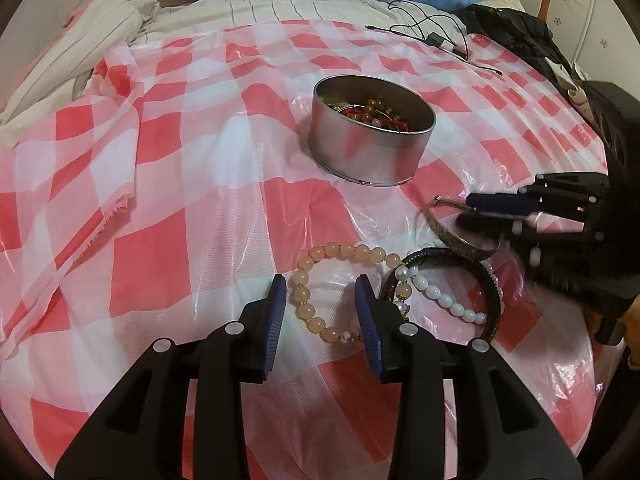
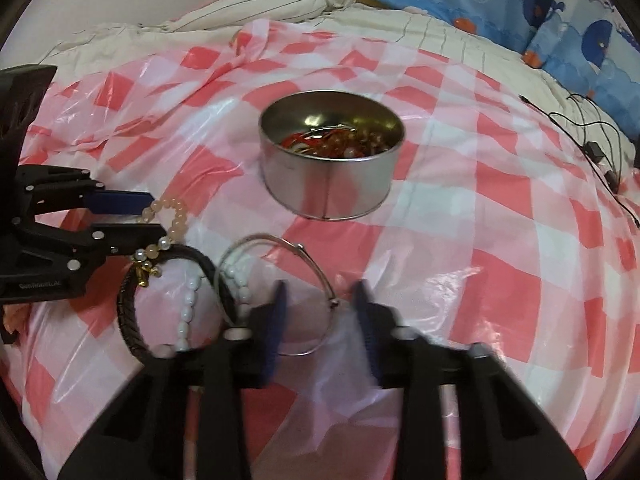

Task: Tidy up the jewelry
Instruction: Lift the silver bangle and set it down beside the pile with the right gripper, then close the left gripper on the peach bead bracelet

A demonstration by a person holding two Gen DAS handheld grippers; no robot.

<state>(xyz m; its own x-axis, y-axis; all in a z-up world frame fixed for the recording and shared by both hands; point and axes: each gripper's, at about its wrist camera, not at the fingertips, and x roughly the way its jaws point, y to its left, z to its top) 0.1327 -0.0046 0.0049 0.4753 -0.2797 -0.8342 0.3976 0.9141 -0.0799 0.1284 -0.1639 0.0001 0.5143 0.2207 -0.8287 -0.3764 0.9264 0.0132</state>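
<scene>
Bed covered with a red-and-white checked plastic sheet (image 1: 168, 184). A round metal tin (image 1: 370, 140) sits on the sheet, open on top, with beaded and red jewelry piled inside; no lid seen.

Nearer than the tin, four pieces lie in a cluster on the sheet: a peach bead bracelet (image 1: 320, 280), a white pearl bracelet (image 1: 440, 300), a black braided bracelet (image 1: 472, 280) and a silver bangle (image 1: 464, 232). Pearl strand lies across the black bracelet; the peach beads touch both at their near side. The bangle overlaps the black bracelet's far edge.

Left gripper (image 1: 320, 316) is down at the peach bracelet, jaws apart, holding nothing. In its own view one blue pad sits outside the bead ring and the other inside it, so a stretch of beads lies between the pads. Contact with the beads cannot be confirmed.

Right gripper (image 2: 320, 320) has jaws apart, low over the bangle (image 2: 280, 292), with the bangle's rim running between the fingers, not clamped. Its view is slightly blurred.

Striped white bedding (image 1: 100, 40) and a blue whale-print pillow (image 2: 540, 12) sit at the far end. A black cable (image 1: 432, 32) lies at the sheet's far right edge.
</scene>
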